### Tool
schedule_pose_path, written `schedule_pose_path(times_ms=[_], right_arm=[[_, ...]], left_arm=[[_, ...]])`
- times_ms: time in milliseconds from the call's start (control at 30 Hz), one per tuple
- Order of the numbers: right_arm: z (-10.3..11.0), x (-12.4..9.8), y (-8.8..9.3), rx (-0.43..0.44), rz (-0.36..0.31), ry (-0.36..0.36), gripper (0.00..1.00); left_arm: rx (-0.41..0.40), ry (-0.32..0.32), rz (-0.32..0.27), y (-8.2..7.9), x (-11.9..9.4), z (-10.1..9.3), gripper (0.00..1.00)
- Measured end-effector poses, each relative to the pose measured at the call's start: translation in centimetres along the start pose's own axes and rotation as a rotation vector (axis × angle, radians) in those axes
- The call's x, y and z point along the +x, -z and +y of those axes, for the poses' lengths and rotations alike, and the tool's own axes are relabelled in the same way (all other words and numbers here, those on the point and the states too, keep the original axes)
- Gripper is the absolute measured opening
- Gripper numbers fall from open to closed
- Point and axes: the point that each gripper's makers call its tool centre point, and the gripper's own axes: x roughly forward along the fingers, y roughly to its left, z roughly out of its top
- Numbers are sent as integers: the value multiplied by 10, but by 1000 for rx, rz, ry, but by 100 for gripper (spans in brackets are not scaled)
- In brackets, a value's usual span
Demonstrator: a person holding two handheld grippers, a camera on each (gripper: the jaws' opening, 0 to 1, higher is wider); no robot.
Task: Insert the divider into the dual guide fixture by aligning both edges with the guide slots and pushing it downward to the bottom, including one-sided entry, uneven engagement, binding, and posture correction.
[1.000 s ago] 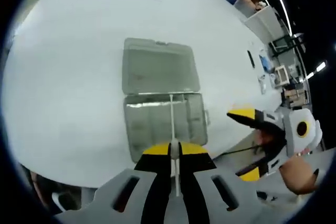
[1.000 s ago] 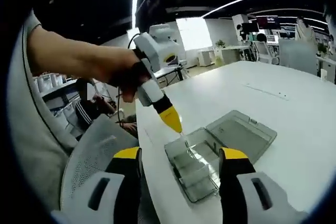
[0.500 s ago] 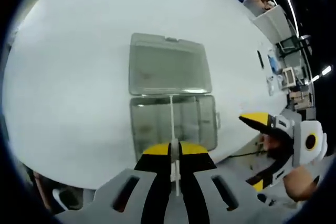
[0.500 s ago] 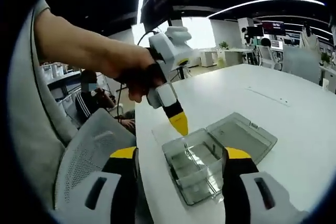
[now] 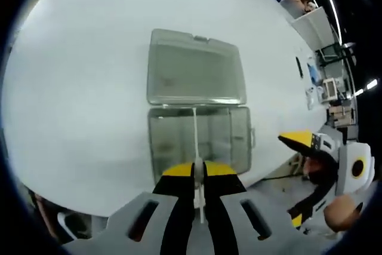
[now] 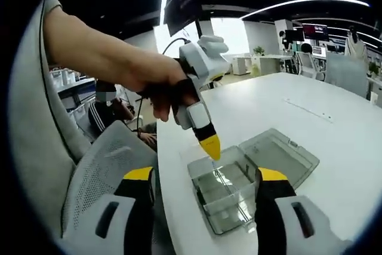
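A clear plastic box [image 5: 179, 147] lies on the white table [image 5: 77, 88] with its lid [image 5: 196, 76] folded back flat. My left gripper [image 5: 199, 169] is shut on a thin clear divider [image 5: 196, 135], seen edge-on and reaching out over the box's compartments. In the right gripper view the left gripper [image 6: 210, 147] points its yellow tip down over the box [image 6: 230, 198], the divider [image 6: 218, 168] hanging from it into the tray; whether its edges sit in the slots is unclear. My right gripper [image 6: 206, 177] stands open near the table edge, apart from the box, also showing as the right gripper [image 5: 297, 178].
The box sits close to the table's near edge [image 6: 170, 207]. A grey mesh chair [image 6: 98, 177] stands beside that edge, with a seated person [image 6: 113, 111] behind it. Small items [image 5: 310, 85] lie far across the table; desks and screens [image 6: 310, 31] fill the background.
The left gripper has moved with the divider further over the box and lower toward its tray. The right gripper has stayed open and drifted slightly away.
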Motion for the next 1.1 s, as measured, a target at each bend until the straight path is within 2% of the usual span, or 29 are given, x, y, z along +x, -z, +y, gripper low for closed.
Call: schedule_pose_path(times_ms=[1100], right_arm=[[-3, 1, 7, 11, 24, -11, 66]], left_arm=[[-30, -16, 36, -1, 22, 6, 2]])
